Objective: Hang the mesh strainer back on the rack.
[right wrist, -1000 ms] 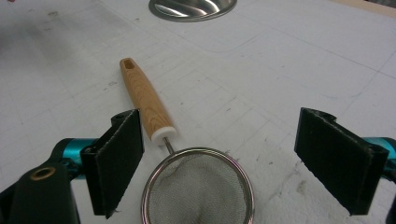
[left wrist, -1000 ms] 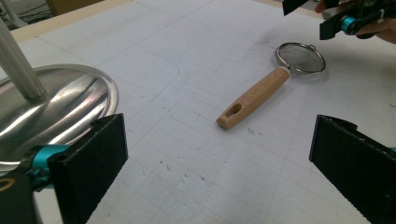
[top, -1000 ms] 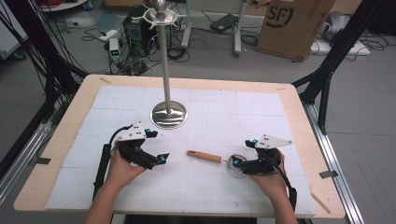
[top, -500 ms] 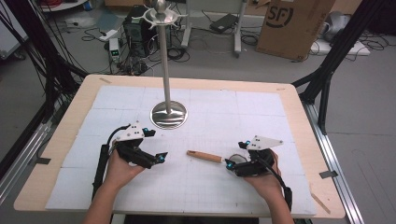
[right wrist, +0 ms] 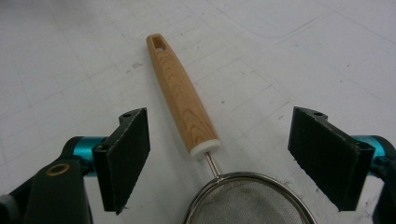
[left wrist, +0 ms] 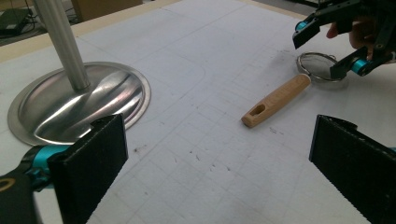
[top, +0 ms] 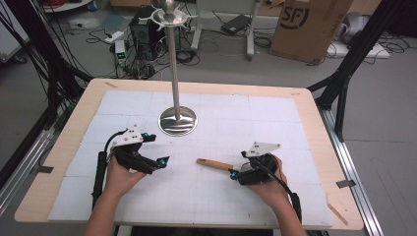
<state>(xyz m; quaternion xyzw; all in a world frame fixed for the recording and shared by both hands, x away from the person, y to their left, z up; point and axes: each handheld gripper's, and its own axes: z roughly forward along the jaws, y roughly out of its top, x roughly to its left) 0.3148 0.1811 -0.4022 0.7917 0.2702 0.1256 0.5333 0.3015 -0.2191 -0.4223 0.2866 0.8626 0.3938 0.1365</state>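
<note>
**Wooden-handled strainer between open jaws**

Wood and wire make up the strainer (right wrist: 187, 105), which lies flat on the white gridded mat (top: 221, 196) toward the person's right. Its handle points left across the mat, the slotted end farthest from the mesh bowl.

The right gripper (right wrist: 219, 158) sits low over the bowl end — its jaws have just been closing, yet both pads stand clear of the strainer. The handle's white collar and the thin wire neck lie in the gap between them, touching neither pad. From the high view the bowl is mostly hidden under this gripper (top: 235, 175), so how much of the rim it covers is hard to say.

The left gripper (left wrist: 219, 158) rests well apart from the strainer, jaws spread wide with nothing between them (its hand lies on the mat). It points toward the handle.

Behind both, near the mat's middle, a steel stand (top: 177, 120) rises on a round dished base — its pole upright, a small ringed top above.
</note>
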